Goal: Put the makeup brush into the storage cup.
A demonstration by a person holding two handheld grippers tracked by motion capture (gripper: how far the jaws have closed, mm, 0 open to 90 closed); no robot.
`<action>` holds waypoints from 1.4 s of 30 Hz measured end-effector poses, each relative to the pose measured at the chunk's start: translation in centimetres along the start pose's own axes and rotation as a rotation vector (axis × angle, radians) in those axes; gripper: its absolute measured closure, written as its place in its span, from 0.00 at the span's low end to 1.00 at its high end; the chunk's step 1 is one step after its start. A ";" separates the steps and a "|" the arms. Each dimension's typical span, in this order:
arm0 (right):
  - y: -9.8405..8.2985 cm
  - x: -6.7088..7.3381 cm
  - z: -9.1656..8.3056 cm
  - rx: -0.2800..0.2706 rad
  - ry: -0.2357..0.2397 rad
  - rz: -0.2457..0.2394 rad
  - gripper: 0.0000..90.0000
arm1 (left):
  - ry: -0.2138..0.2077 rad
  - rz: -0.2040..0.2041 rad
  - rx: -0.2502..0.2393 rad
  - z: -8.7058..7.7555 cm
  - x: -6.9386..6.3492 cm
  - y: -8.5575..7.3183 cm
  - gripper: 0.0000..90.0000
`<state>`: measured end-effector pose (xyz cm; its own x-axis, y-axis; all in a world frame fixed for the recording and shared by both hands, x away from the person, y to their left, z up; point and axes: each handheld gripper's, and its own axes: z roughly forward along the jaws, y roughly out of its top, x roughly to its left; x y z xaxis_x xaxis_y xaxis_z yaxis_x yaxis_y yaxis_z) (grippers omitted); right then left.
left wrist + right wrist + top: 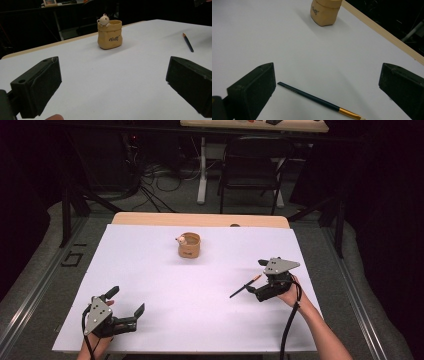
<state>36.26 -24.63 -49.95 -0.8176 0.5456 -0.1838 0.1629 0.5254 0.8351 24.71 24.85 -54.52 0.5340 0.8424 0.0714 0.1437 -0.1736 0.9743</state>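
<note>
A tan sack-shaped cup [189, 245] with a small bear figure on its rim stands on the white sheet [165, 280], toward the far middle. A dark blue pencil [245, 286] with a gold band lies flat on the sheet at the right. My right gripper [256, 276] is open and straddles the pencil [312, 97], which lies between its jaws without touching them. The cup [325, 11] sits farther ahead. My left gripper [127, 300] is open near the front left, holding nothing. The left gripper view looks across at the cup [110, 35] and the pencil [188, 42].
The wooden table edge [200, 219] shows beyond the sheet. A black folding chair [252, 167] and a white desk leg [202, 170] stand behind the table, with cables on the floor. Bare sheet lies between the two grippers.
</note>
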 end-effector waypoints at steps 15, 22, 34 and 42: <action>2.3 -0.7 0.7 0.127 0.070 -0.137 0.00 | 0.001 0.000 -0.001 0.0 -0.1 0.0 0.00; 2.9 -1.4 1.3 0.206 0.128 -0.203 0.00 | 0.002 -0.002 -0.002 0.0 -0.1 0.0 0.00; 3.9 -3.1 2.8 0.372 0.213 -0.270 0.00 | 0.001 -0.002 0.003 0.1 -0.1 0.0 0.00; 4.8 -3.0 4.2 0.524 0.253 -0.388 0.00 | -0.001 -0.002 0.000 0.1 -0.1 0.0 0.00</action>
<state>41.79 -20.97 -47.57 -0.9637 0.1193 -0.2387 0.0258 0.9321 0.3614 24.75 24.69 -54.58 0.5345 0.8424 0.0687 0.1454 -0.1718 0.9744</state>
